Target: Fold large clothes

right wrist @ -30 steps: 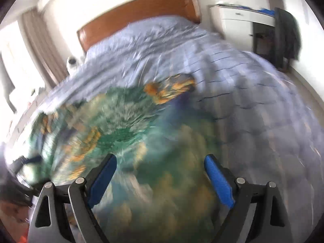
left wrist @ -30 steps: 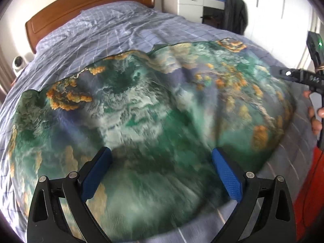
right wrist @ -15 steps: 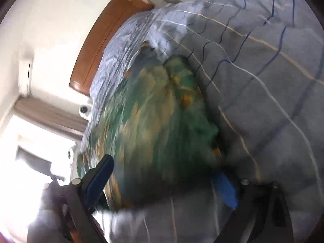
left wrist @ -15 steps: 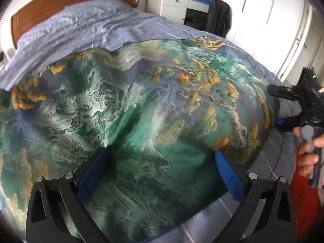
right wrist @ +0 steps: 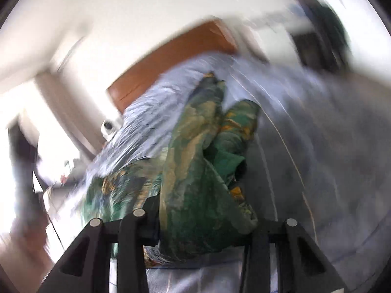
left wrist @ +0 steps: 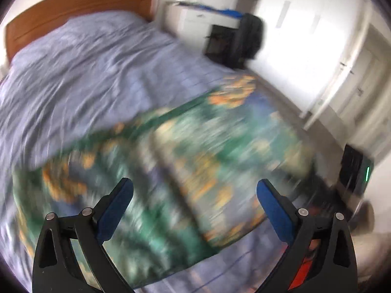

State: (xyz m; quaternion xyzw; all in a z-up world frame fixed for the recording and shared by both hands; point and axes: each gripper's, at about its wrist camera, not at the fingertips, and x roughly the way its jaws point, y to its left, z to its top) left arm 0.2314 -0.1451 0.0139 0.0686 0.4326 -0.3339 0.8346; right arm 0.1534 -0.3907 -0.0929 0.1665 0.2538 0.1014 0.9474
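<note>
The green and orange printed cloth [left wrist: 185, 171] lies spread on the blue checked bedspread [left wrist: 85, 78] ahead of the left tongs [left wrist: 193, 193], which gape wide and hold nothing. Only the right view shows the thin cloth [right wrist: 195, 195] bunched into soft folds and rising between the right tongs [right wrist: 200, 229], which seem clamped on it, though blur and fabric hide the tips.

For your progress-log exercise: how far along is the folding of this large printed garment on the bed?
Done: the green printed garment lies spread on the bed.
In hand: the right gripper is shut on a bunched edge of it. The left gripper is open, holding nothing.
Left: no finished fold shows yet.
</note>
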